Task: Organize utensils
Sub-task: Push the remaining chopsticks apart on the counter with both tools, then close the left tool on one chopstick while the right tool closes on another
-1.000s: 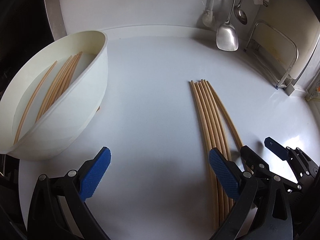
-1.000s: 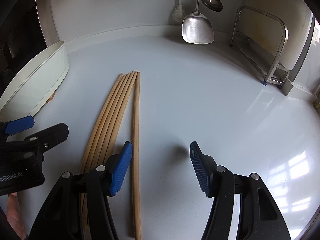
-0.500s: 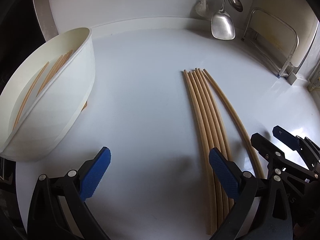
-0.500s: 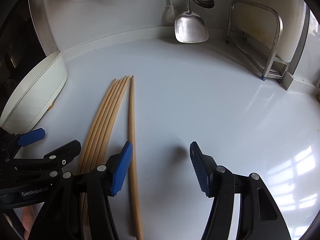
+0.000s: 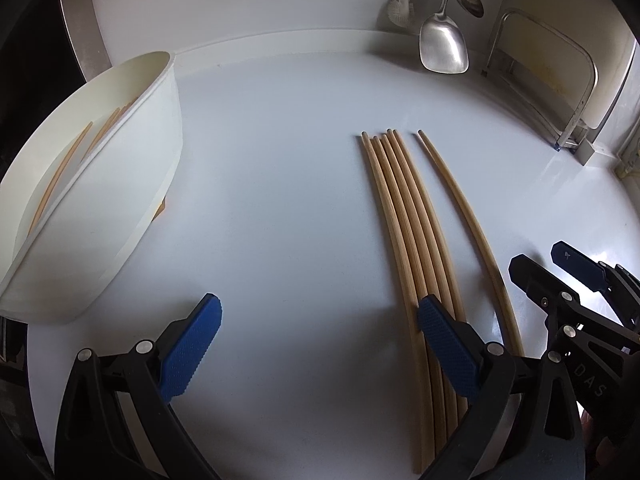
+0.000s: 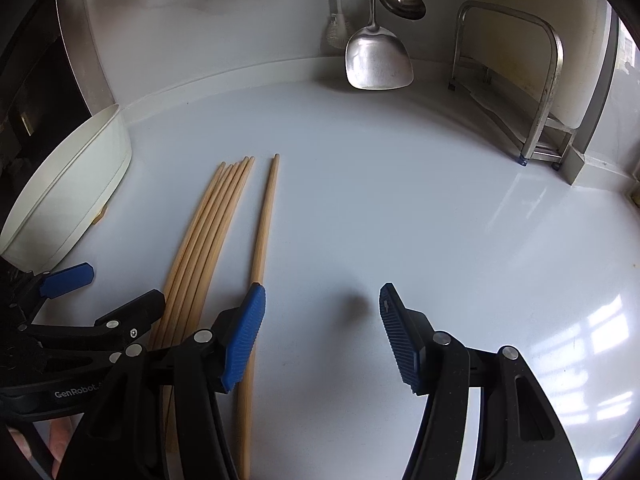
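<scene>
Several long wooden chopsticks [image 5: 404, 220] lie bunched on the white counter, and a single chopstick [image 5: 460, 204] lies just to their right. In the right wrist view the bunch [image 6: 208, 236] and the single chopstick [image 6: 264, 232] run toward the camera. A white tub [image 5: 132, 168] at the left holds more chopsticks [image 5: 60, 172]. My left gripper [image 5: 316, 340] is open over bare counter, its right finger above the bunch's near end. My right gripper [image 6: 322, 332] is open and empty, its left finger over the single chopstick's near part. Each gripper shows in the other's view.
A steel spatula [image 6: 378, 60], a ladle [image 6: 402, 2] and a brush [image 6: 338, 32] hang at the back wall. A metal rack [image 6: 540, 92] stands at the back right. The white tub [image 6: 68, 188] stands by the counter's left edge.
The single chopstick now lies apart from the bunch, shifted right. Both views have drawn back and tilted, so the tub and chopsticks appear farther away.
</scene>
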Demonstrator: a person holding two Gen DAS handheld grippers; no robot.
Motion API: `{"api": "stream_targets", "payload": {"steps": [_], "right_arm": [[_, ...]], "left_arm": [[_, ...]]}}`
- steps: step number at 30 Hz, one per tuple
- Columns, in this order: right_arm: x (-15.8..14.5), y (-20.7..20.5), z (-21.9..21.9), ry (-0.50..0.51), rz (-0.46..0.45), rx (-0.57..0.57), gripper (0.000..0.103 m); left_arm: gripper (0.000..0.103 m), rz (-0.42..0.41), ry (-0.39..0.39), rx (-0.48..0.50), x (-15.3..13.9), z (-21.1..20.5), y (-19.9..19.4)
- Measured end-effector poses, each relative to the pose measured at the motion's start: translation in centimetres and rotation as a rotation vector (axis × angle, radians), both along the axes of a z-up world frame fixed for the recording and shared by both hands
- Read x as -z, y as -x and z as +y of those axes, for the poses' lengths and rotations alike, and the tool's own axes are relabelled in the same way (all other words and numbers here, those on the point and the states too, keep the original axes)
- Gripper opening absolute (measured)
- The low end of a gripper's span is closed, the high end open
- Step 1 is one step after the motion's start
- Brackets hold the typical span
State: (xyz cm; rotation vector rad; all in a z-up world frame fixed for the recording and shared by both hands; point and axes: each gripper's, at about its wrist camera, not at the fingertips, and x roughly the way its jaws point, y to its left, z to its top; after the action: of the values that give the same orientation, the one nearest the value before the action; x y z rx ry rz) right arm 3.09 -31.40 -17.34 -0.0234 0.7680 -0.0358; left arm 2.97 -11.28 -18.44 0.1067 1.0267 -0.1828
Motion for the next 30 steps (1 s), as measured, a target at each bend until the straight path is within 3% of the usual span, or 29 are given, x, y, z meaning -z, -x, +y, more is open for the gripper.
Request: {"api": "stream_targets", "payload": {"steps": [11,22,30], "right_arm": [[0.0,-0.1,0.3,-0.007,0.001,-0.006,0.058],[0.7,-0.4,1.8,0.050,0.018,-0.032,0.058],[0.8,-0.6,2.5,0.082,0.016,-0.052,0.047]], "left_arm": [[0.097,0.016,-0.015,-0.031,0.6,0.3,-0.1],[0.097,0.011,-0.018,-0.070,0.5,1.1,-1.5],[0.097,0.022,-0.013,-0.090,0.5,0.7,-2.9]]}}
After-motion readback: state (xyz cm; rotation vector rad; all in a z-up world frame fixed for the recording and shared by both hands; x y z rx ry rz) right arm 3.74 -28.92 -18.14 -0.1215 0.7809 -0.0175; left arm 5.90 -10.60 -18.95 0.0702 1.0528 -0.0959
